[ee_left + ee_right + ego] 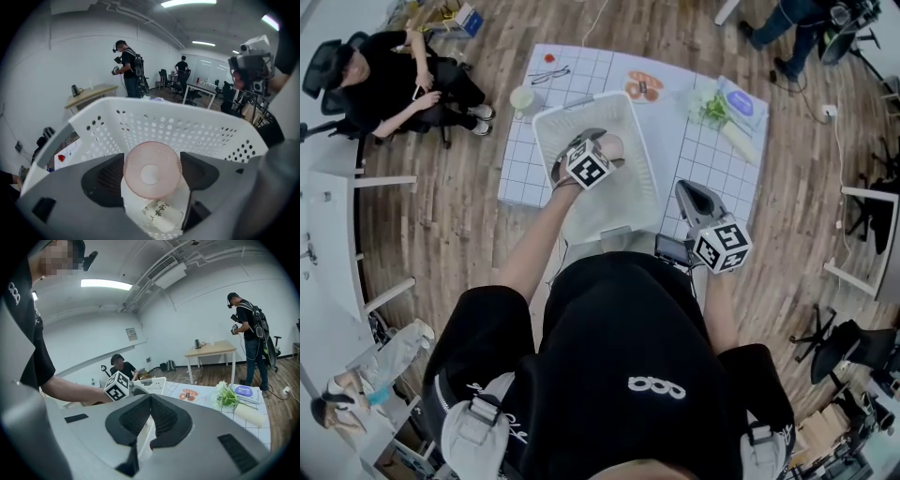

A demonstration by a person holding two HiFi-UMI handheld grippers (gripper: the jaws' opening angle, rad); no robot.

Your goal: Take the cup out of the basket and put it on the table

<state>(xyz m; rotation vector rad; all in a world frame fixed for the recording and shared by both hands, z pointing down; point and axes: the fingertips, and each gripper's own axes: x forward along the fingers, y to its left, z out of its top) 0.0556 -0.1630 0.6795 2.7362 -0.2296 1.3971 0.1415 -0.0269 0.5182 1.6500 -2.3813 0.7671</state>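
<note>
A white perforated basket [630, 117] stands on the table in front of me. My left gripper [598, 145] reaches down into it. In the left gripper view a pink translucent cup [152, 164] sits between the two pads, base toward the camera, and the left gripper [151, 177] is shut on it, with the basket wall [187, 126] behind. A white printed item [161, 212] lies on the basket floor below the cup. My right gripper [686, 190] hovers to the right of the basket, jaws shut and empty. In its own view the right gripper [150, 401] has its pads together.
A white grid mat [525, 159] covers the table. On it lie a pale round bowl [523, 97], glasses [548, 73], greens [713, 109], a blue item [741, 103] and a pale roll [741, 142]. A black device [671, 248] is at the near edge. A person [394, 84] sits at far left.
</note>
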